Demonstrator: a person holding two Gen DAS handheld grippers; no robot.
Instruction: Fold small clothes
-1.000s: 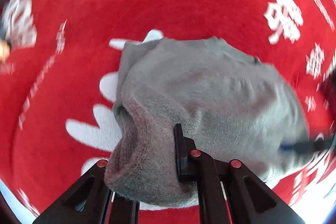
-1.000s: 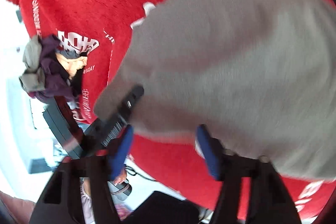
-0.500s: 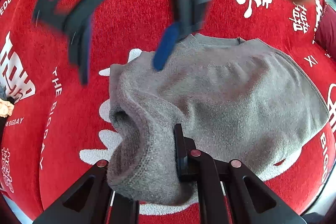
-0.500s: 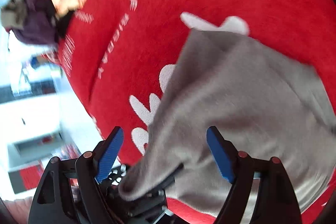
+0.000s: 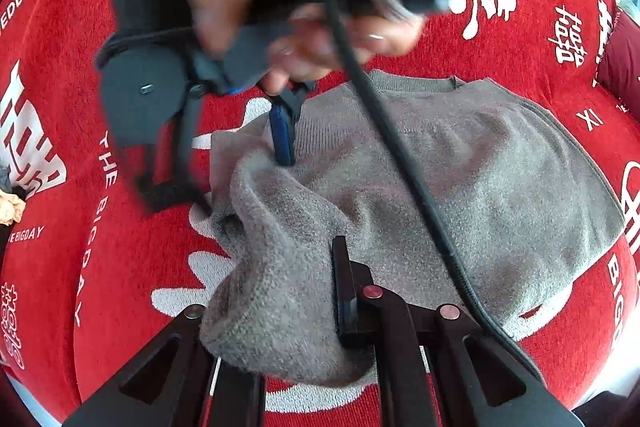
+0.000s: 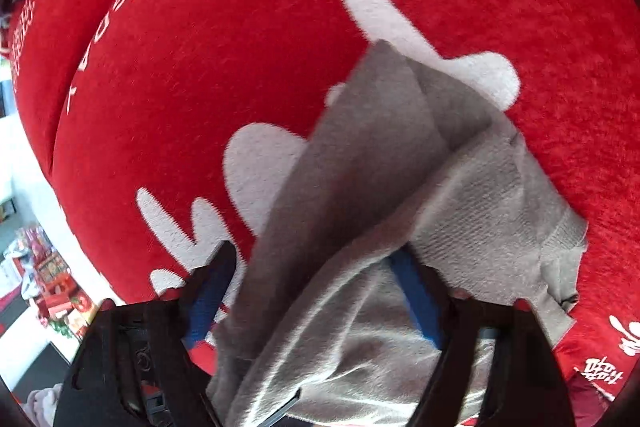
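Left wrist view: left gripper [image 5: 276,311] pinched the grey knitted sweater [image 5: 460,195] on the red printed cloth [image 5: 140,267]; right gripper [image 6: 308,291], jaws closing, straddled its fold.

Grey knit sweater [image 5: 460,187] on red cloth, left edge bunched & lifted.

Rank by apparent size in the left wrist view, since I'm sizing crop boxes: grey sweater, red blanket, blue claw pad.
1. red blanket, fills the frame
2. grey sweater
3. blue claw pad, smallest, though it sits farther from the camera.
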